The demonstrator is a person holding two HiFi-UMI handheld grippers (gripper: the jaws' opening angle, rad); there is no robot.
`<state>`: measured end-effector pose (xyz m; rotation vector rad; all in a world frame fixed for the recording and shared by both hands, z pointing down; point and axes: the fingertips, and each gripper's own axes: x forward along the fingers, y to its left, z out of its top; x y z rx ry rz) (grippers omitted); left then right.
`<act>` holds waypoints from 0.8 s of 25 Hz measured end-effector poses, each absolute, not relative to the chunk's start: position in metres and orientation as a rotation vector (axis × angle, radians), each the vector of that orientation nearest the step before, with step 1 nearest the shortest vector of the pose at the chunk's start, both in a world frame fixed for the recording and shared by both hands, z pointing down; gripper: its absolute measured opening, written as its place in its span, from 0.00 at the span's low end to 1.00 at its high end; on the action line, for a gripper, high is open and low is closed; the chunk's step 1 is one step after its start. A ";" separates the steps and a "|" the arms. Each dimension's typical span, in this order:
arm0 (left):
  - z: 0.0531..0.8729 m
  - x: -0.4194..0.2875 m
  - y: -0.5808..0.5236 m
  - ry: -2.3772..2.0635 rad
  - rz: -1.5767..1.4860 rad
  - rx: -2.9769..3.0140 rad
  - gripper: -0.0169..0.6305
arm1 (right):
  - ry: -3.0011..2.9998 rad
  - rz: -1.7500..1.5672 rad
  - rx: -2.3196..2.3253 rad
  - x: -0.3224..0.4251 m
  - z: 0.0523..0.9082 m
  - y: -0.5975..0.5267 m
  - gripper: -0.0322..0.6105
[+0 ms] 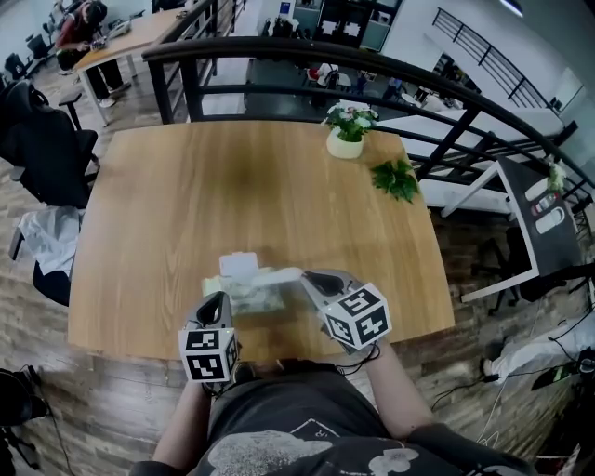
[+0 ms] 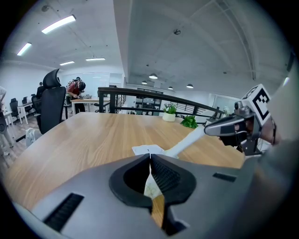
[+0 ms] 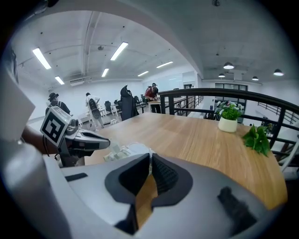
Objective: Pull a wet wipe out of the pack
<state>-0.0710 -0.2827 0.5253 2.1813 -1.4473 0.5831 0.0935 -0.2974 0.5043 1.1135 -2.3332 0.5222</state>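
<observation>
At far left, off the edge of the light wooden desk point(image 1: 186, 214), a black office chair point(image 1: 51, 153), with pale cloth point(image 1: 42, 237) on the floor beside it. Farther back on that side, a person point(image 1: 79, 28) bent over another wooden table. On the near part of the desk, left of centre, the left gripper point(image 1: 219, 299). Its fingers point(image 2: 163, 175) pressed together at the tips and clamped on the left end of the wet wipe pack point(image 1: 249, 296), a pale strip of its film caught between the ribbed pads. Pack flat on the desk near the front edge, between the two grippers, white lid flap point(image 1: 239, 266) open on its far side. From the opening, a wet wipe point(image 1: 279, 276) drawn out into a taut white band, slanting up and rightward off the pack. One end in the pack, the other in the right gripper point(image 1: 307, 277). Right gripper just right of the pack and above the desk, fingers point(image 3: 164, 175) closed together, tips nipped on the wipe's end. Bare wood visible through the gap behind the tips. Further right and far back, near the desk's far edge, a small white pot of pale flowers point(image 1: 347, 132). Right of it and nearer, apart from the pot, a loose green leafy sprig point(image 1: 395, 178). Beyond the far edge, a black metal railing point(image 1: 279, 58) curving across.
</observation>
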 end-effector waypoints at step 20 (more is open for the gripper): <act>0.505 -0.091 -0.253 -1.108 0.530 2.413 0.09 | -2.248 0.508 1.510 0.070 0.472 -0.251 0.11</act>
